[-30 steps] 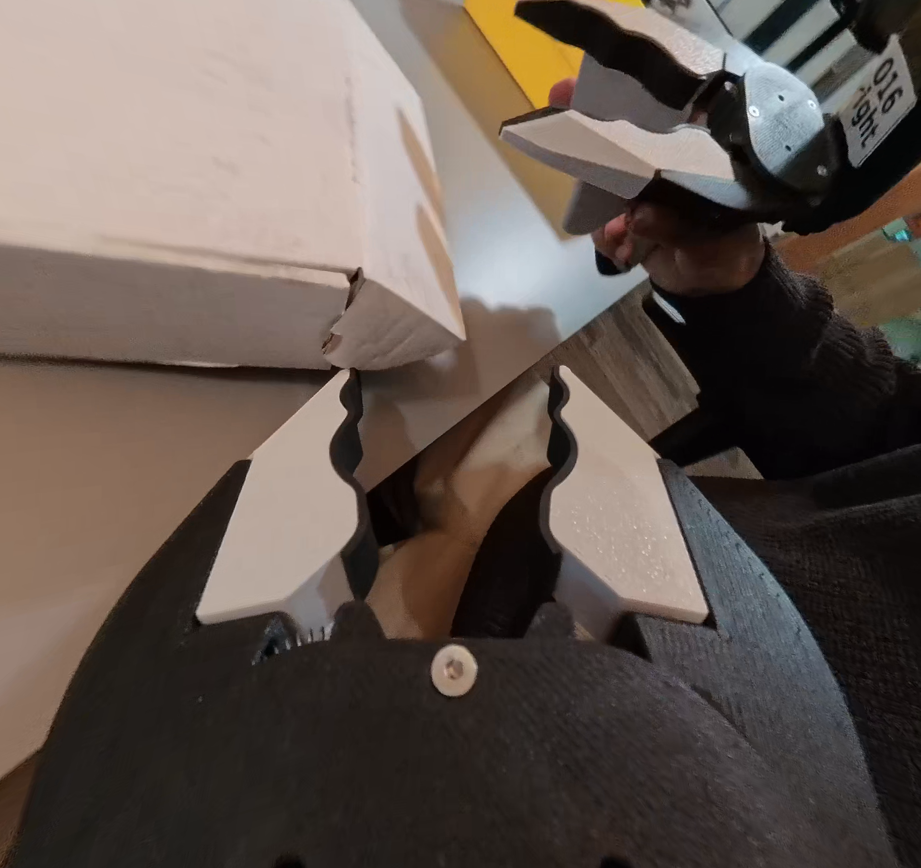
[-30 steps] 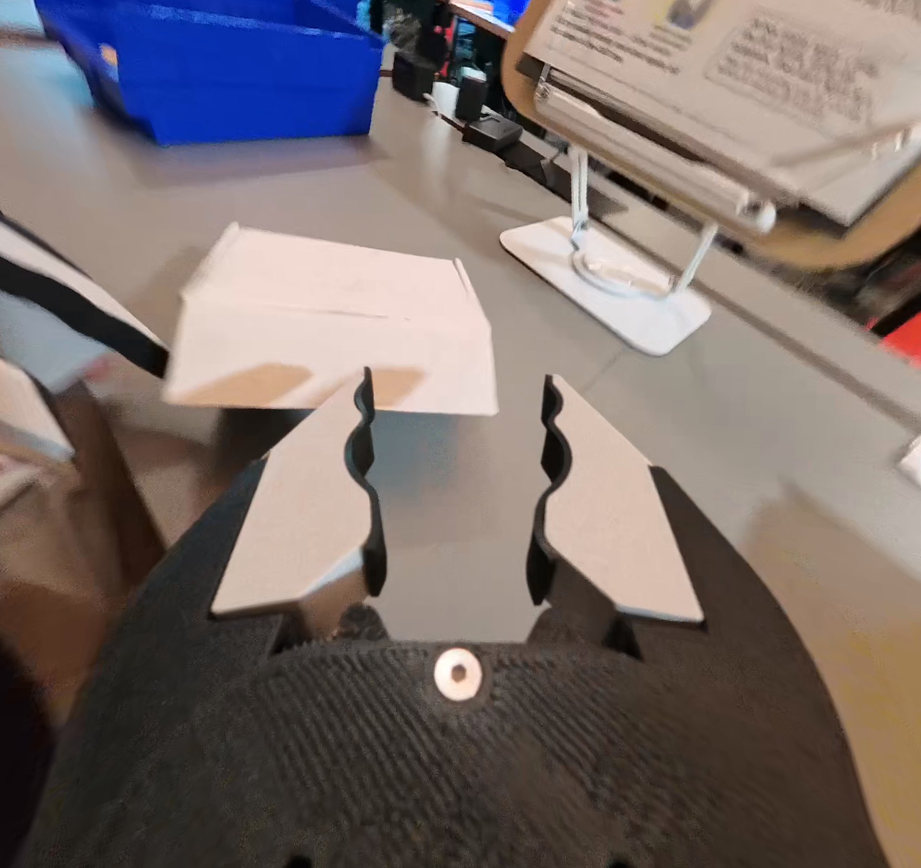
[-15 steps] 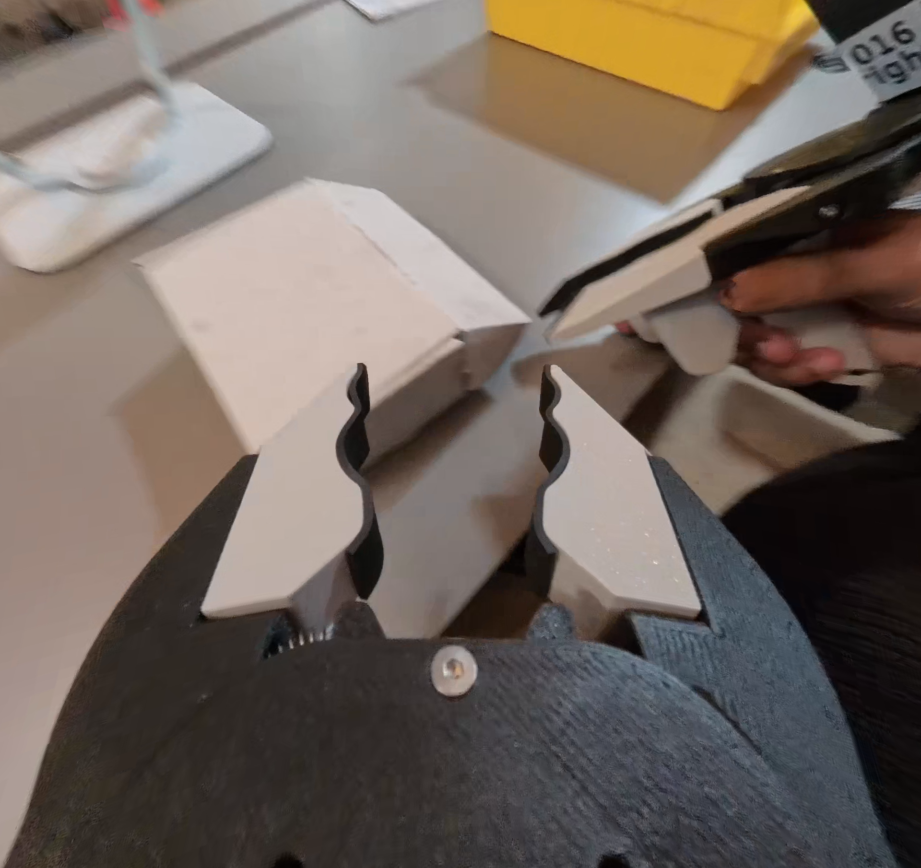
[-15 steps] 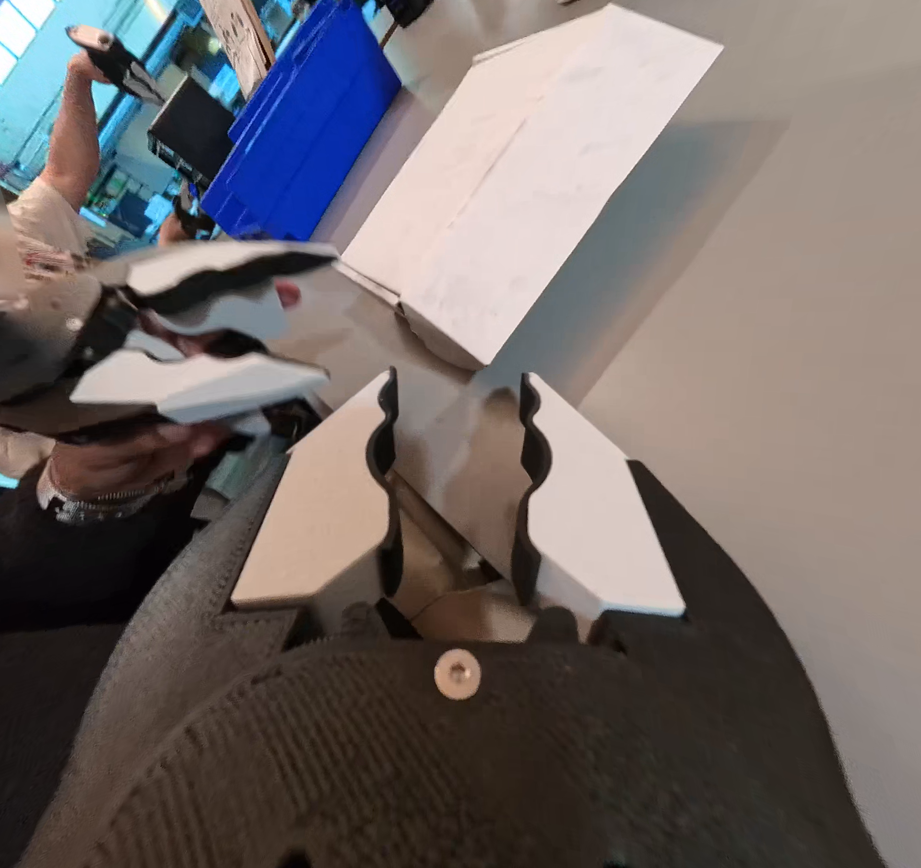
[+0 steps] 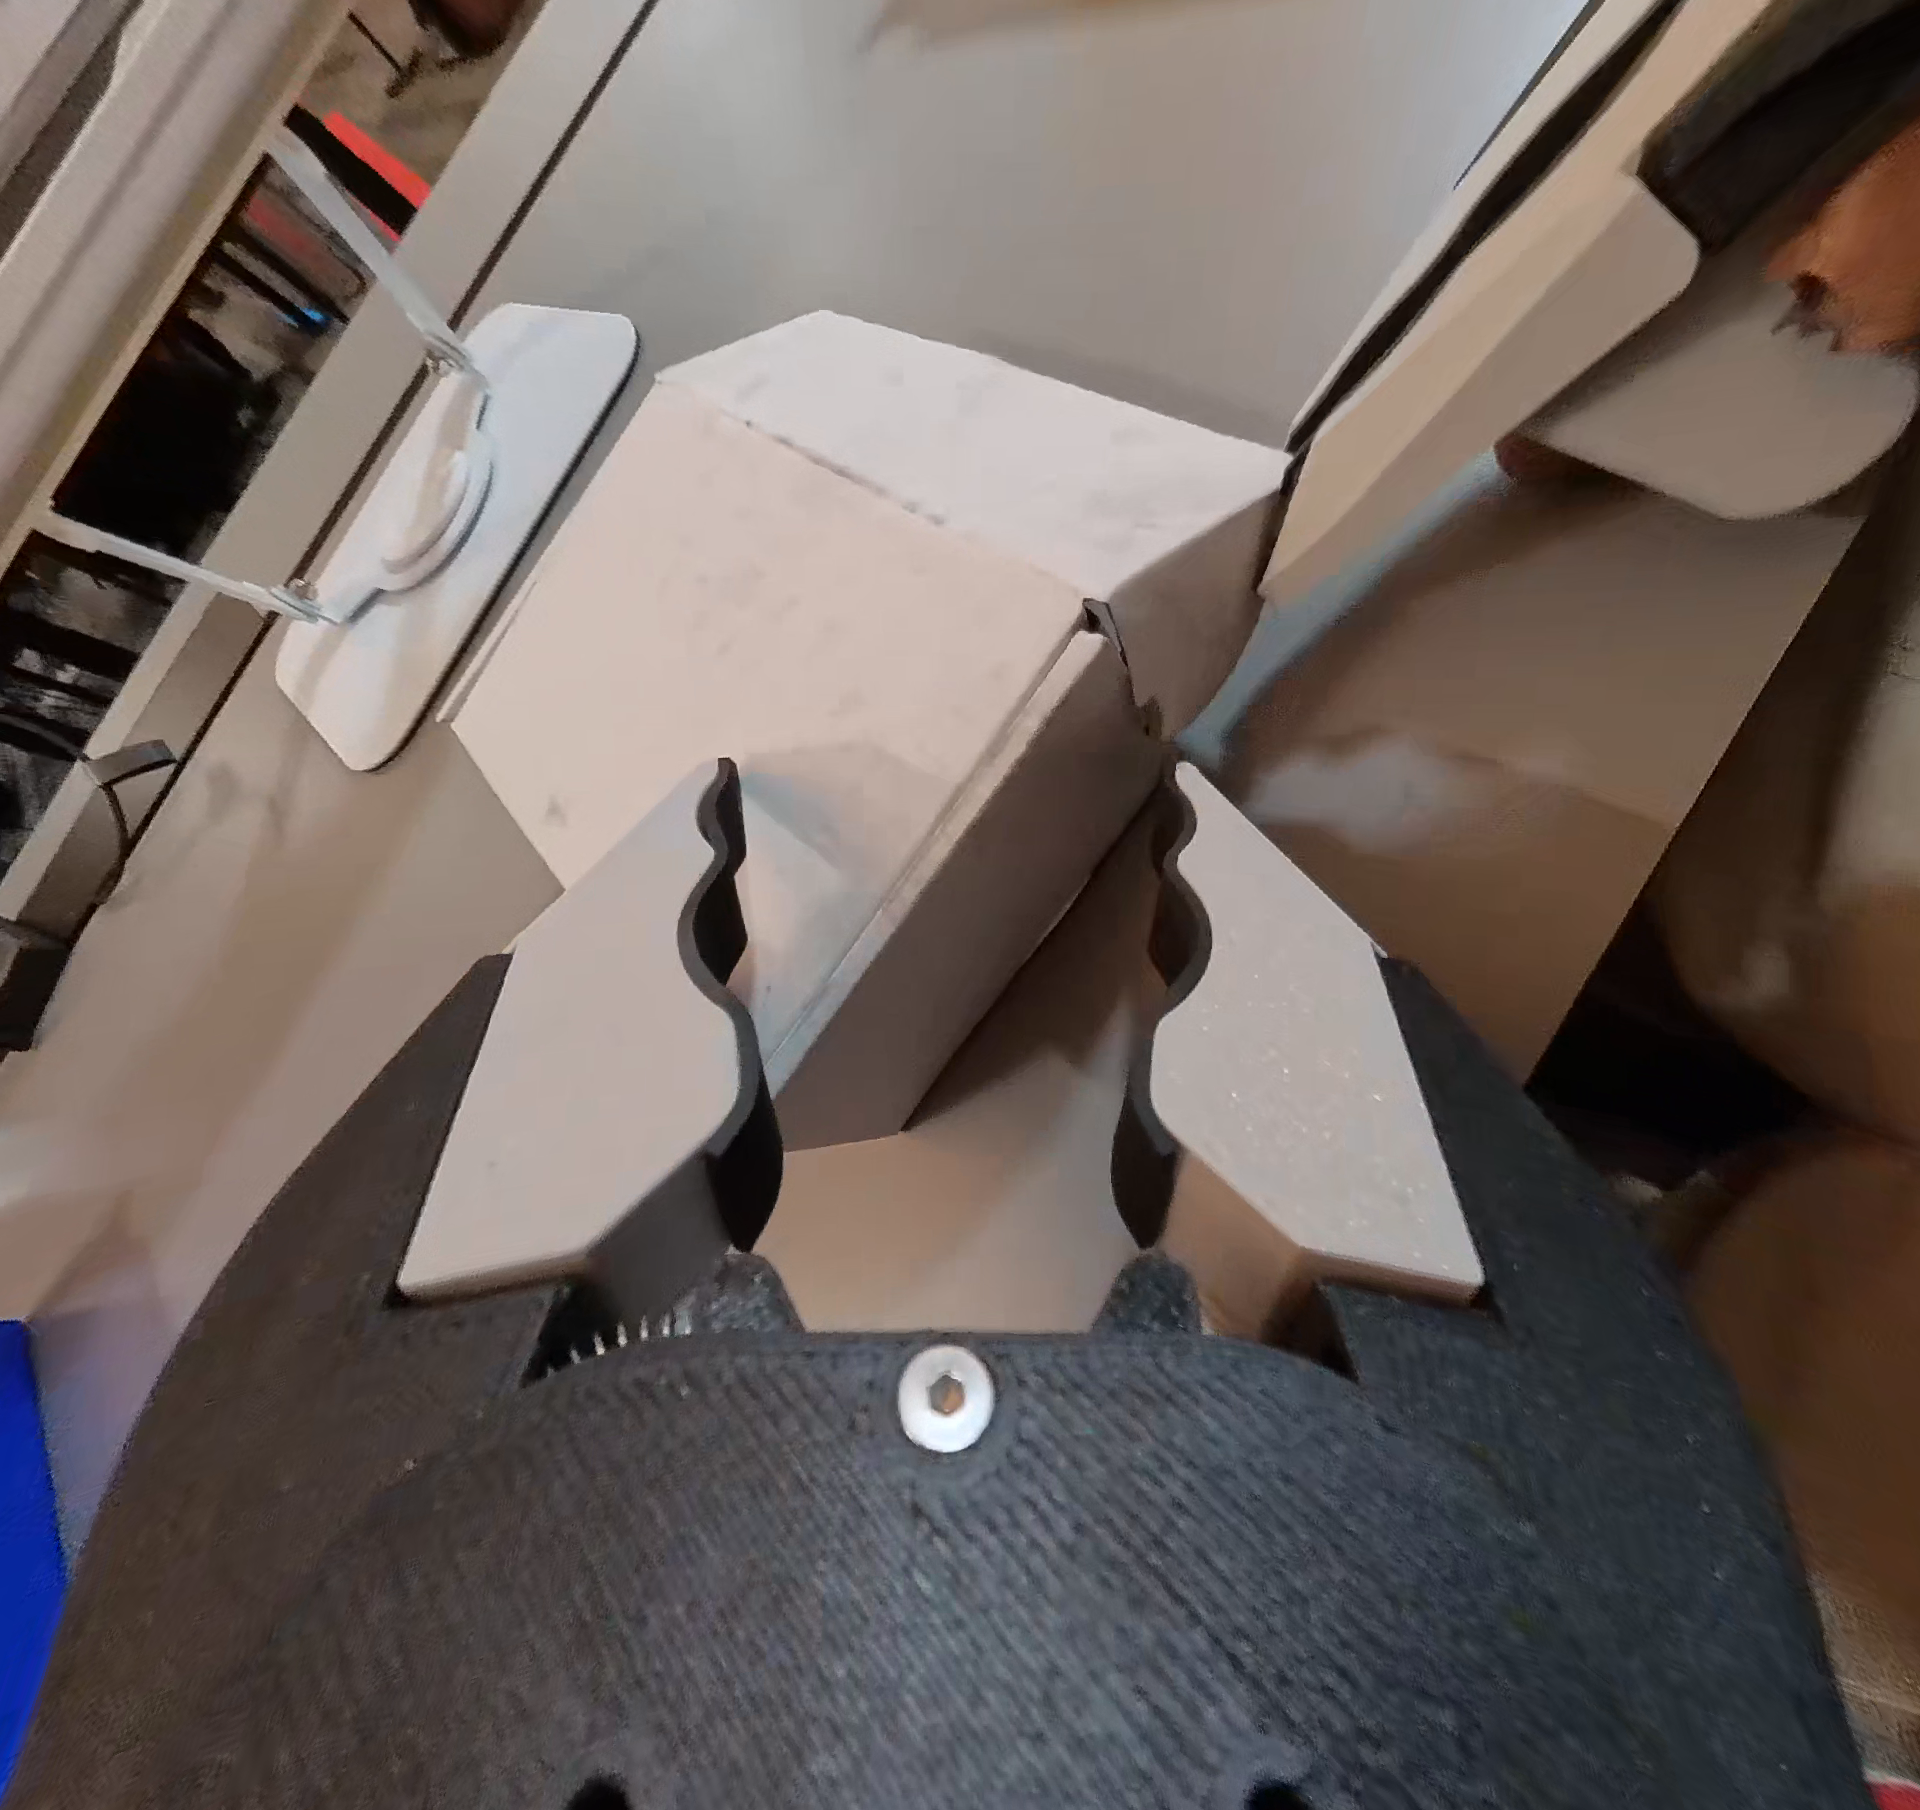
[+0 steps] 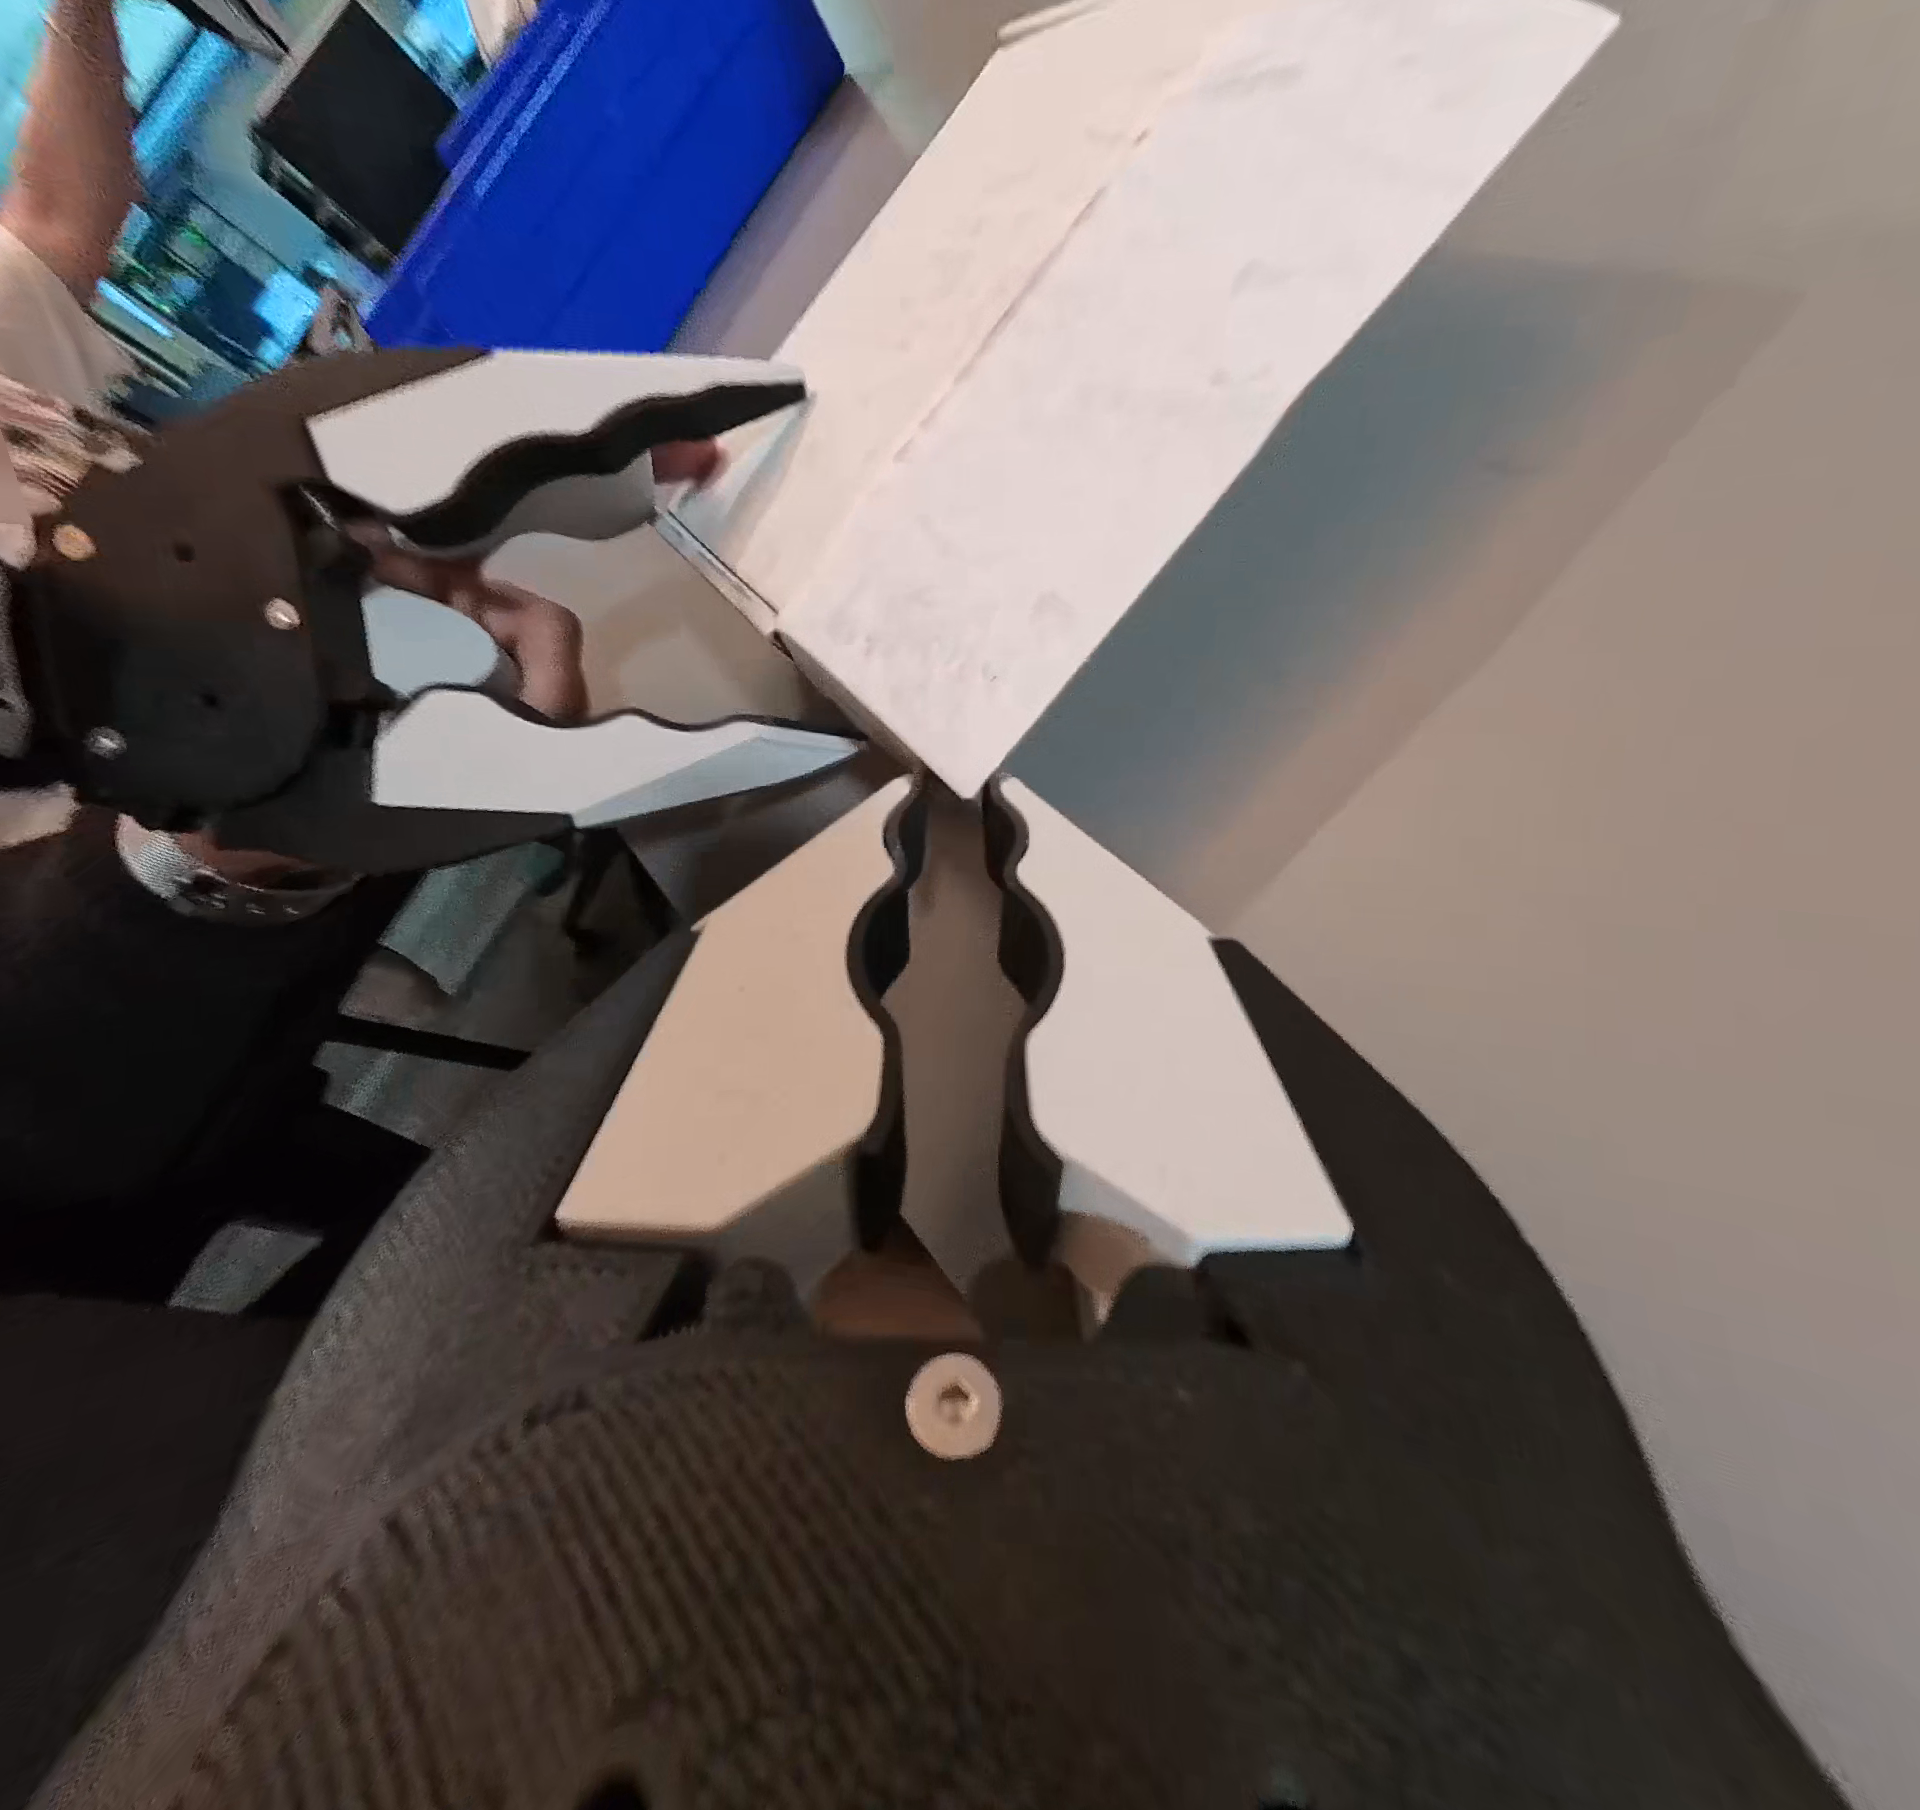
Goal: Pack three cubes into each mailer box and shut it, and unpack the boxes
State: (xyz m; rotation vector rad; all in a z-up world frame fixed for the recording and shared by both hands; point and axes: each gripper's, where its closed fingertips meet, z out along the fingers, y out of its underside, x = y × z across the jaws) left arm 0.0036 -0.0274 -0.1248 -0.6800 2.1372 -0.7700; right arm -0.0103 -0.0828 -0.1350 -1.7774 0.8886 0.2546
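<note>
A closed white mailer box [image 5: 810, 607] lies on the grey table [image 5: 883, 181]; it also shows in the right wrist view [image 6: 1143, 306]. My left gripper [image 5: 951, 784] is open, and the box's near edge and corner sit between its fingers. It shows in the right wrist view [image 6: 831, 565] with its jaws spread along the box's side. My right gripper [image 6: 954, 786] is nearly closed, and its fingertips pinch the box's near corner. In the left wrist view the right gripper [image 5: 1278, 555] comes in from the upper right to that corner. No cubes are in view.
A white stand base [image 5: 457, 534] with a wire holder stands left of the box. Blue bins [image 6: 623, 150] sit at the far side of the table. A person [image 6: 52, 202] stands in the background. The table's near edge runs by my dark sleeve [image 6: 156, 1033].
Both grippers have closed in on the box. The right gripper's fingers narrowed onto the box's near corner. The left gripper stayed open and moved up to the box's edge.
</note>
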